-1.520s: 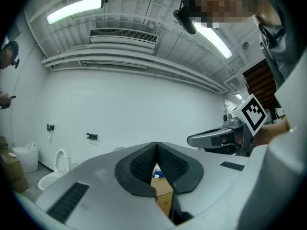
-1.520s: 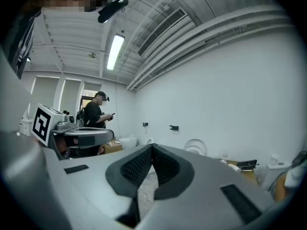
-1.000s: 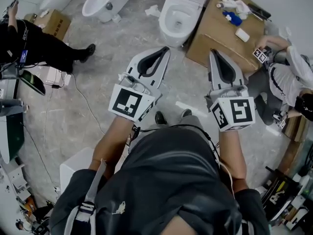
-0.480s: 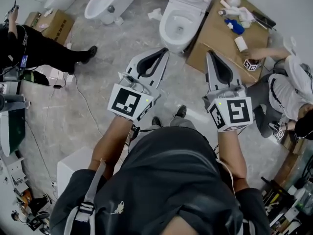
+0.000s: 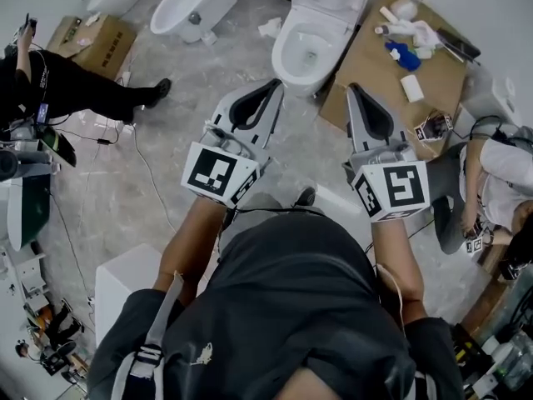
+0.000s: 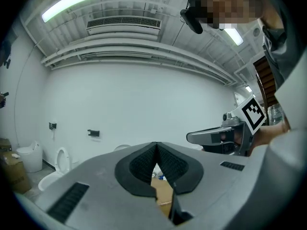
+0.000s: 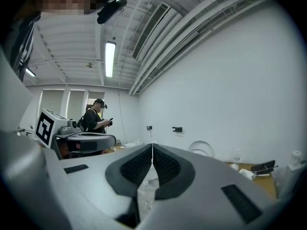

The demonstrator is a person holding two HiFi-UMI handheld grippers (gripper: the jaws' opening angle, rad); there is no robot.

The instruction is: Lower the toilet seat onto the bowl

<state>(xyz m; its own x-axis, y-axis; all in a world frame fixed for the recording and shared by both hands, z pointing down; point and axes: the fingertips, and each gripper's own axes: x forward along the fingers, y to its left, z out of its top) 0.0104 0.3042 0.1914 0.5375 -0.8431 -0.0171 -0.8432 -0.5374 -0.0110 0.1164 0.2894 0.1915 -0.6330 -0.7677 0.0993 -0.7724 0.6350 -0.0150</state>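
Observation:
A white toilet stands at the top middle of the head view, its bowl uncovered. In the right gripper view its raised seat shows as a white ring against the far wall. My left gripper is held out level above the floor, short of the bowl, with its jaws shut and nothing between them. To its right, my right gripper is also shut and empty, beside the bowl's right side. Neither touches the toilet. The left gripper view shows the pads meeting at the tip, and the right gripper alongside.
A second toilet stands at the upper left. A large cardboard box with a blue bottle sits right of the toilet. A person in black stands at left, another crouches at right. Cables lie on the floor.
The person holding the grippers has stepped toward the toilet, carrying both forward together. The toilet and the box have slid lower in the head view. Both grippers stay shut.

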